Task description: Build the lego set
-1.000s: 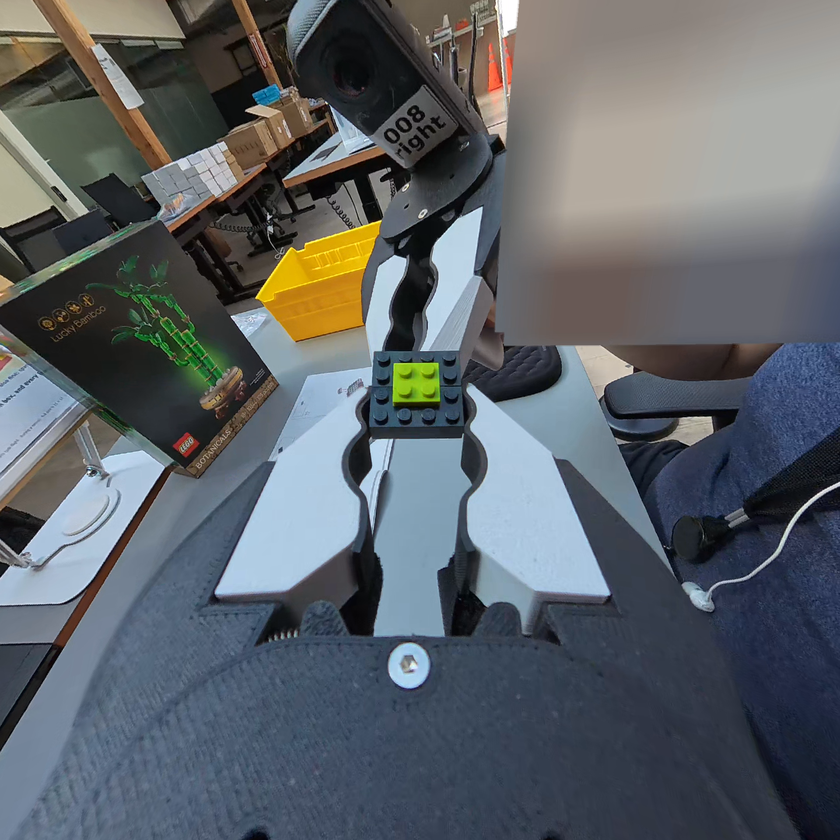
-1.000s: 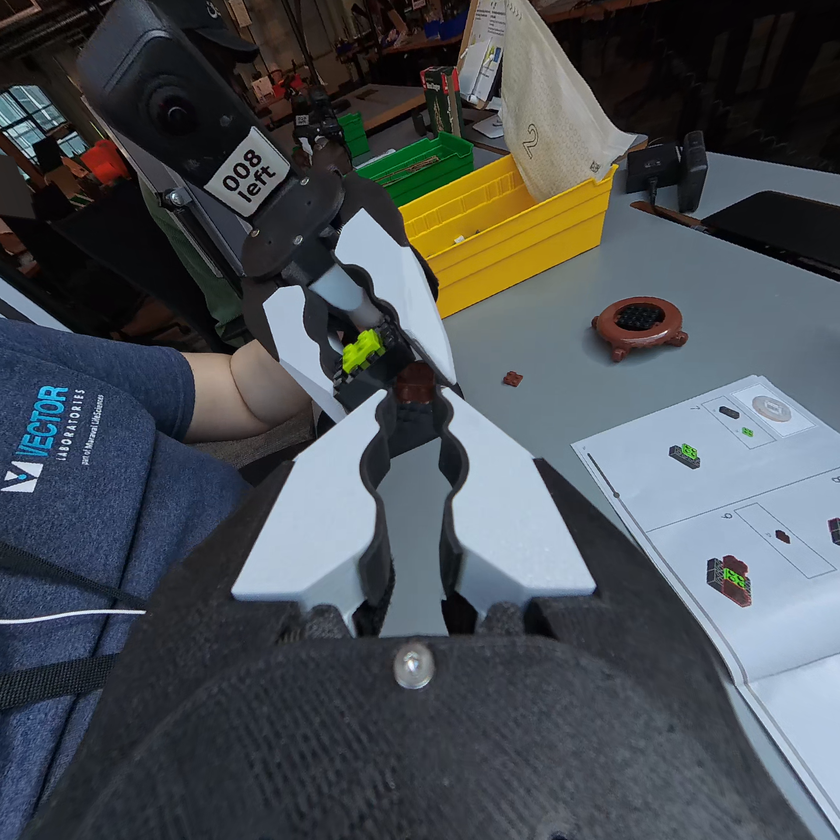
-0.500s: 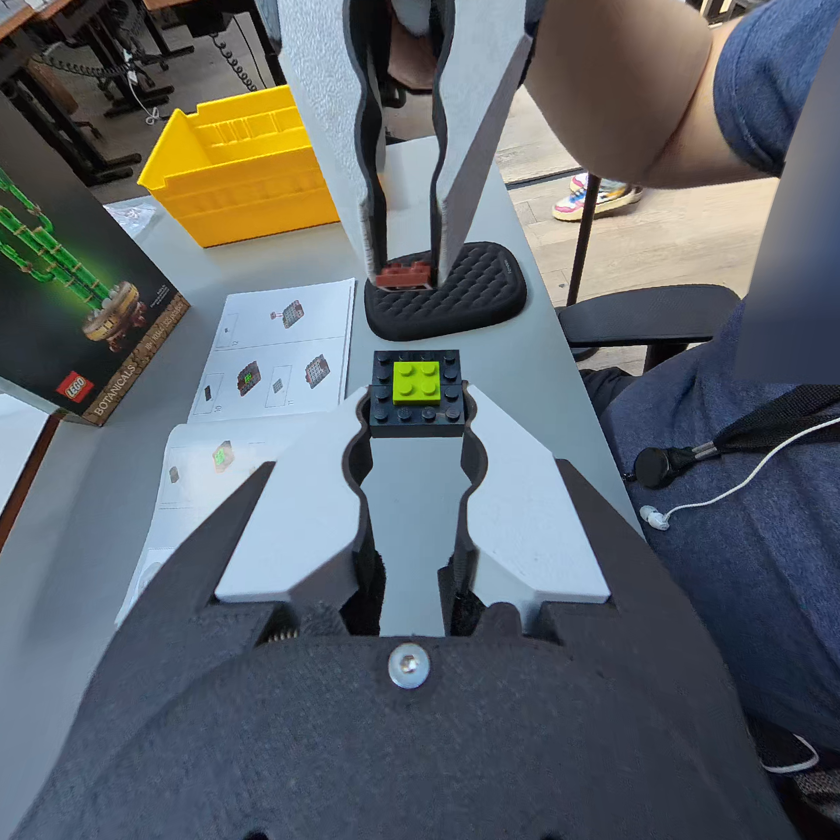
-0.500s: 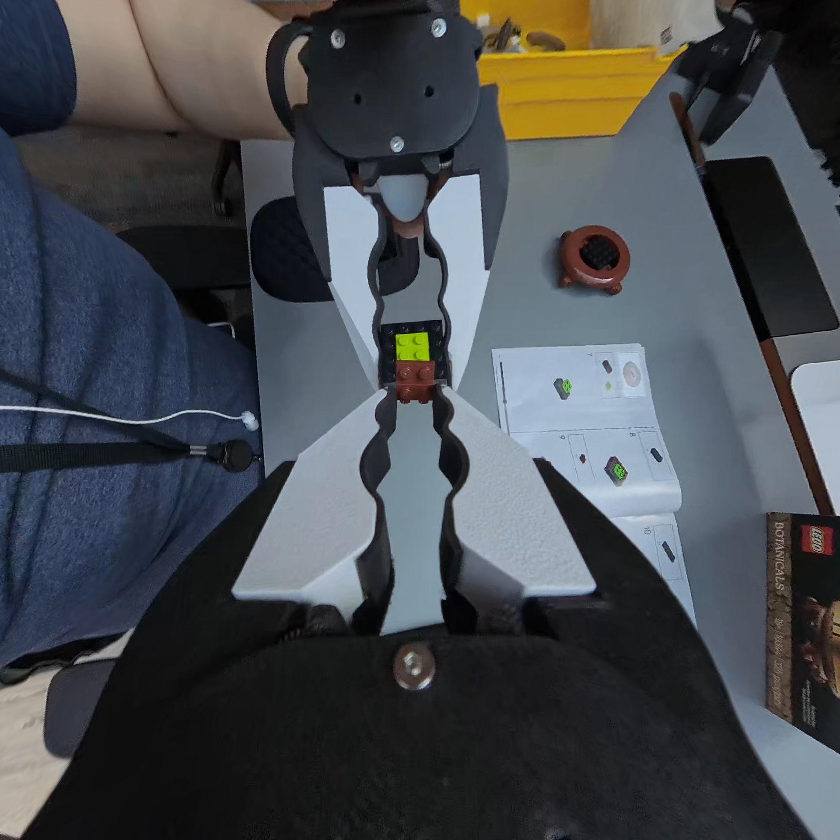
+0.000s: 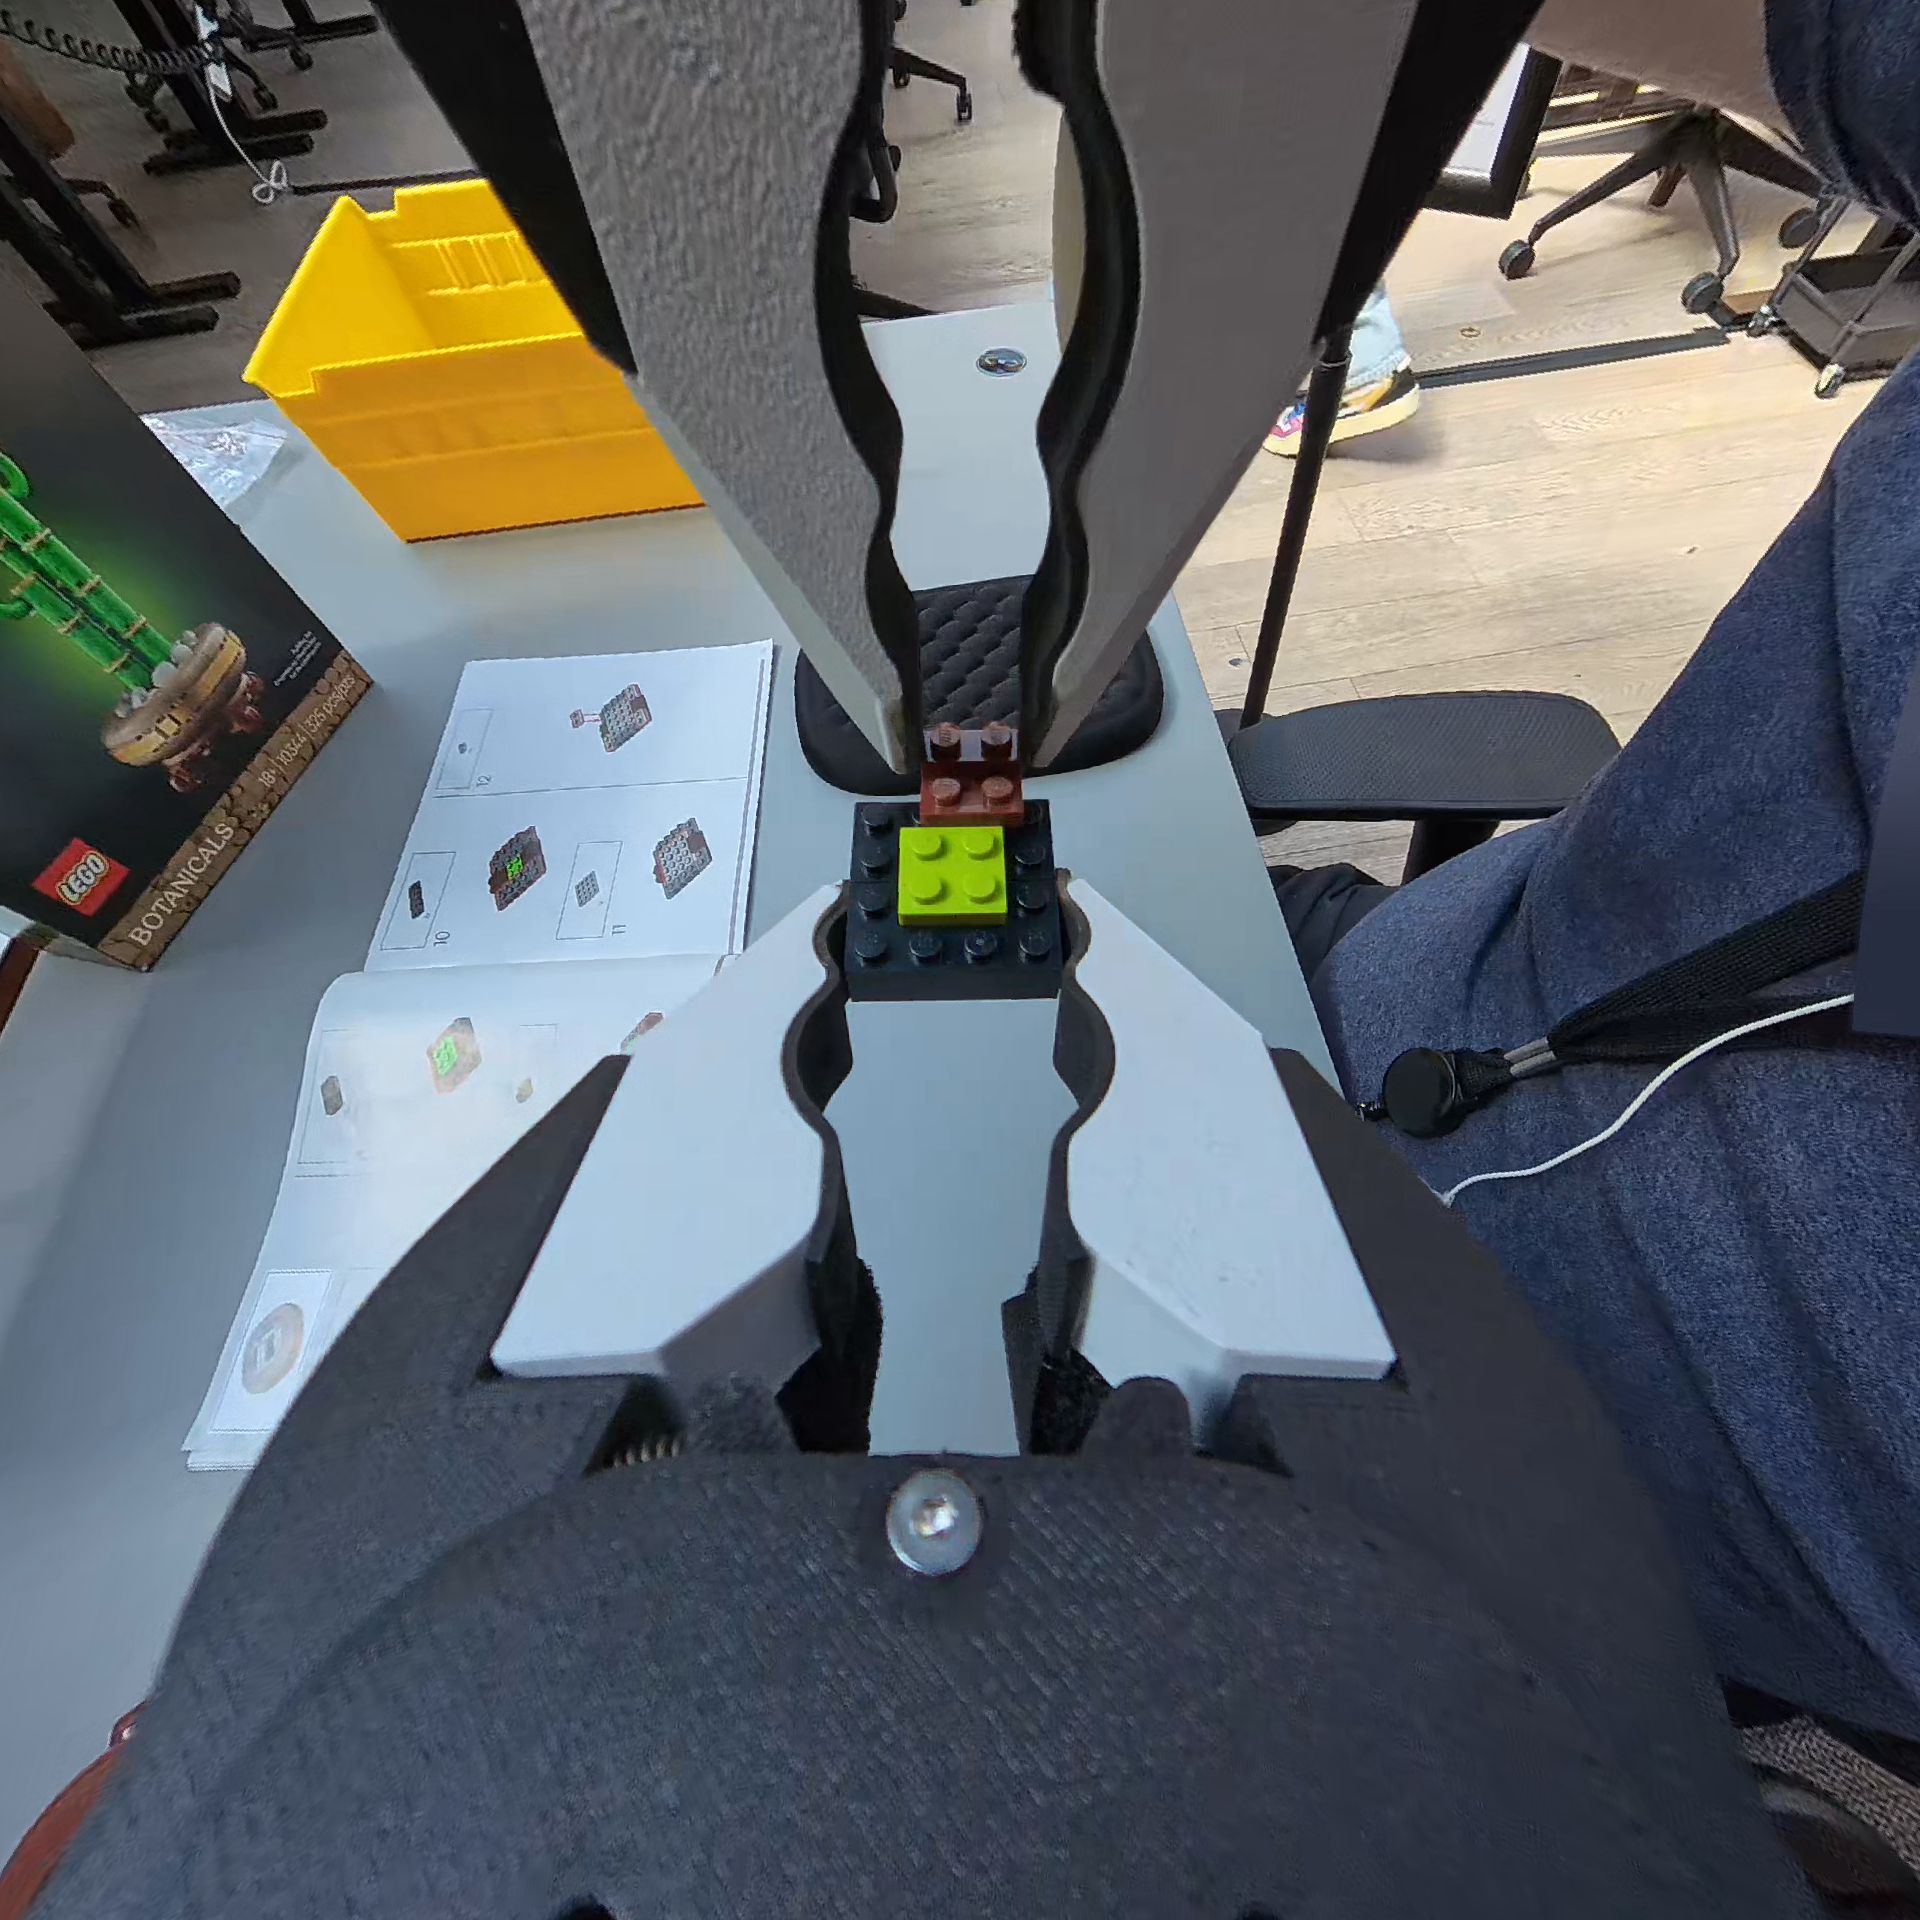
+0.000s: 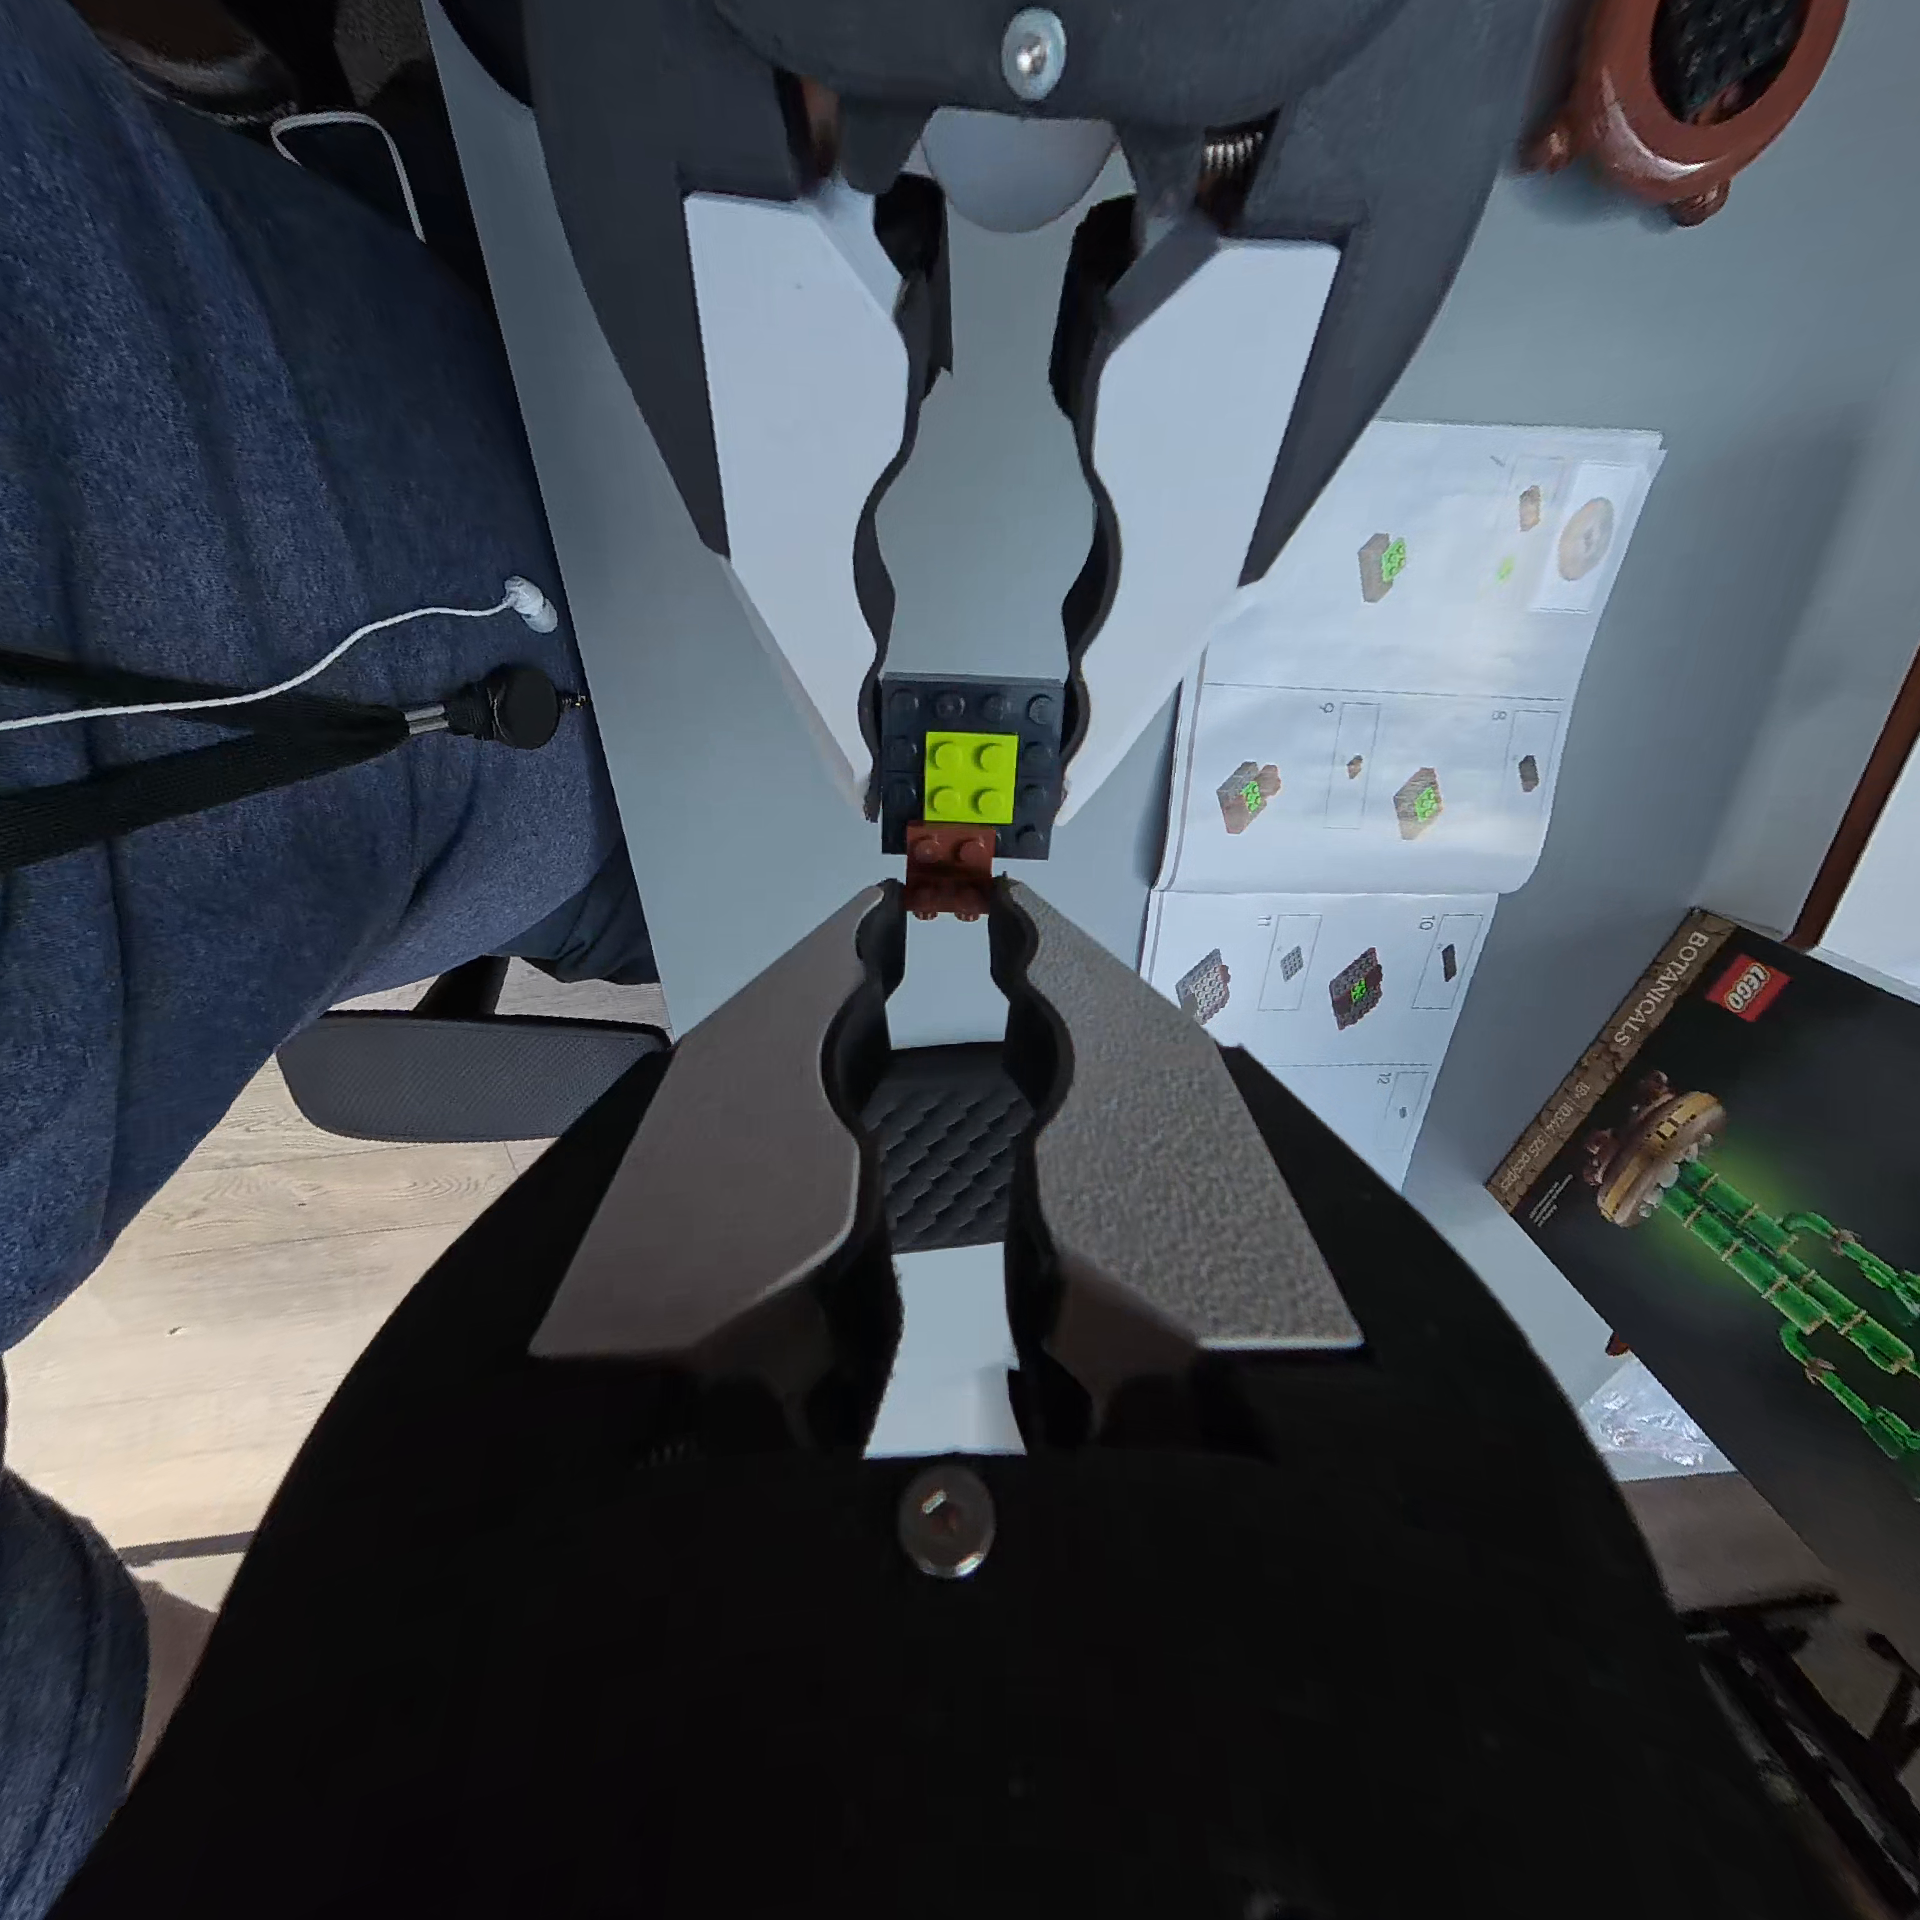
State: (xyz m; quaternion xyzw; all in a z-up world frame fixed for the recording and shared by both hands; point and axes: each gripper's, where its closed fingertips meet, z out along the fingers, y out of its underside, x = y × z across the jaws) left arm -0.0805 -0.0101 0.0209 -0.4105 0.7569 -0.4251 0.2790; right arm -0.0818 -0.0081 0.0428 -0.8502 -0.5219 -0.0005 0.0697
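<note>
Change: half a second ago the brown piece [image 5: 971, 771] hung clear above the black plate [image 5: 954, 940]; now its near half overlaps the plate's far edge, and the right claw [image 5: 966, 717] has dropped in close.
Box: set box [image 5: 125, 727] stands at far left on the tabletop [image 5: 104, 1122], well apart from the work.
Bin: yellow bin [image 5: 447, 405] behind the box, near the tabletop's far edge.
Booklet: open booklet [image 5: 582, 821] lies flat, just left of the claws.
Left claw: left claw [image 5: 954, 935] is narrowed onto the black plate, gripping it by both side edges and holding it level above the tabletop, studs up.
Plate: carries a lime brick [image 5: 953, 873] at its middle.
Right claw: pinched on the brown piece's outer half, reaching in from opposite.
Seating: cannot tell whether the brown piece is pressed home or only resting on the studs.
Pad: black pad [image 5: 977, 655] lies beneath the right claw's tips.
Risk 1: likely misalignment; a piece set off the stud grid would jam or tilt when pushed.
Risk 2: downward force at the plate's far edge could lever it out of the left claw's side grip.
Risk 3: letting go before it clicks would probably drop the brown piece.
</note>
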